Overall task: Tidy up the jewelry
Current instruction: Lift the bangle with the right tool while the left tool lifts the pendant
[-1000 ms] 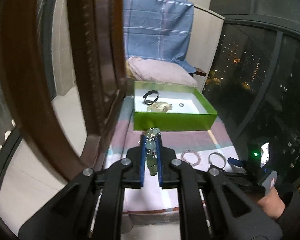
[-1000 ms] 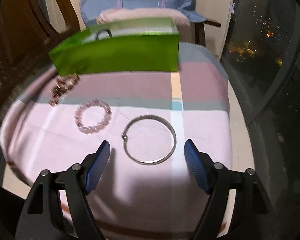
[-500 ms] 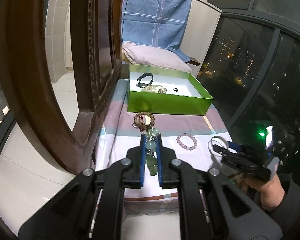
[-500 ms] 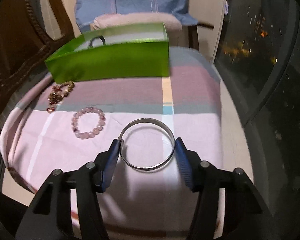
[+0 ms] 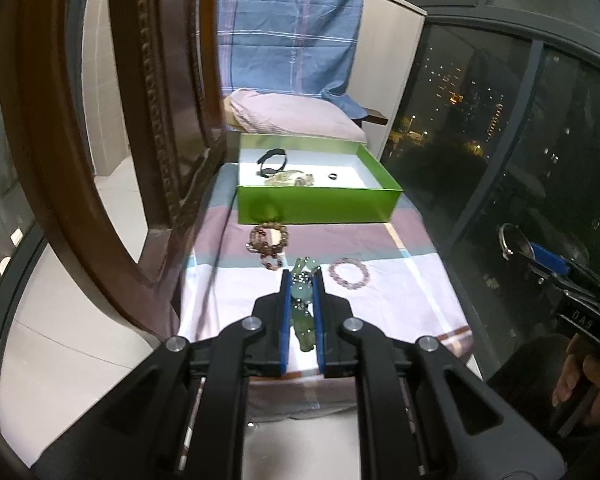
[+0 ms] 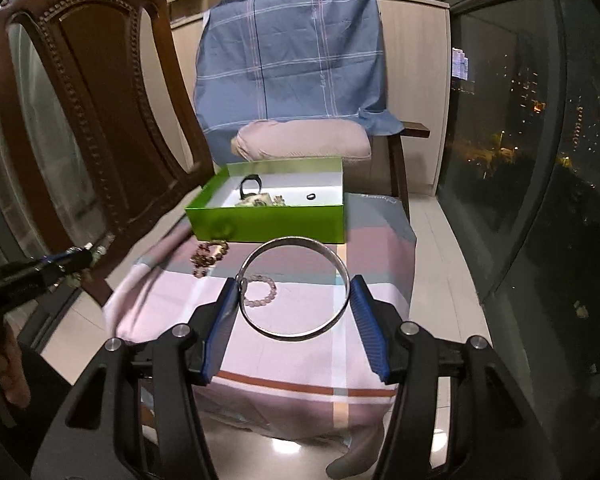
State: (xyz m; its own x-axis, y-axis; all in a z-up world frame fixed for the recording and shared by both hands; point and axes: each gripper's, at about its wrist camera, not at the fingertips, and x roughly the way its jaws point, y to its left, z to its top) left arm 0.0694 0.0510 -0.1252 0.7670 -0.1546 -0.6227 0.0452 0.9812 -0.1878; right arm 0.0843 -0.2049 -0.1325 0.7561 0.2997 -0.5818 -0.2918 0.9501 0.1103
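Left gripper (image 5: 300,300) pinching green bead bracelet (image 5: 302,312); right gripper (image 6: 294,300) clamping silver bangle (image 6: 294,288), lifted above the cloth (image 6: 300,360).

Home balcony: carved chair (image 6: 80,112), night-city window (image 6: 512,128)

Black claw (image 6: 294,300) arms, blue pads (image 6: 220,328), silver screws (image 6: 179,331)

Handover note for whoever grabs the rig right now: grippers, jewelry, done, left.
Left hand-held gripper: shut on the green bead bracelet, held above the cloth.
Right hand-held gripper: shut on the silver bangle, lifted clear of the cloth.
Done: black band, pale beaded piece and small dark ring lie in the green box.
Left: box both held pieces, then the pink bead bracelet and brown bead bracelet on the cloth.
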